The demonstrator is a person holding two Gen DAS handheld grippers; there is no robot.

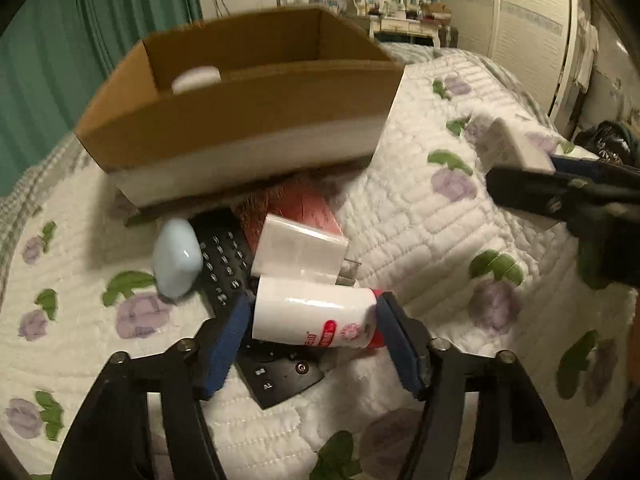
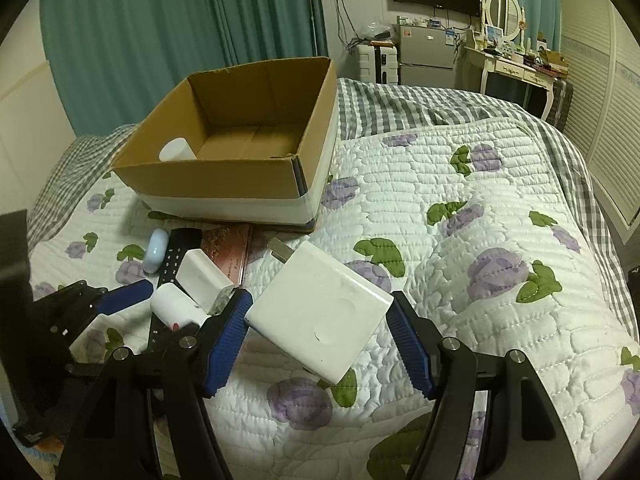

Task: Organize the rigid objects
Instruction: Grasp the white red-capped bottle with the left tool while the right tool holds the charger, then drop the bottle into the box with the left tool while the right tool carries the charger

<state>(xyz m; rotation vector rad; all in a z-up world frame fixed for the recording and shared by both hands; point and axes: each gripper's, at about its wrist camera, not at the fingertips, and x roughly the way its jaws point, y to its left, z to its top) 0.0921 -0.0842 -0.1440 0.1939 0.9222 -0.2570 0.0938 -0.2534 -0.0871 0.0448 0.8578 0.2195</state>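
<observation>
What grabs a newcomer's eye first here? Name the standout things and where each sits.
The open brown cardboard box at the far end of the flowered quilt stands out first, with a white cylinder in its near left corner. Next, the right claw grips a flat white square charger above the quilt. To its left, the left claw brackets a white bottle with a red cap atop a black remote control.
</observation>
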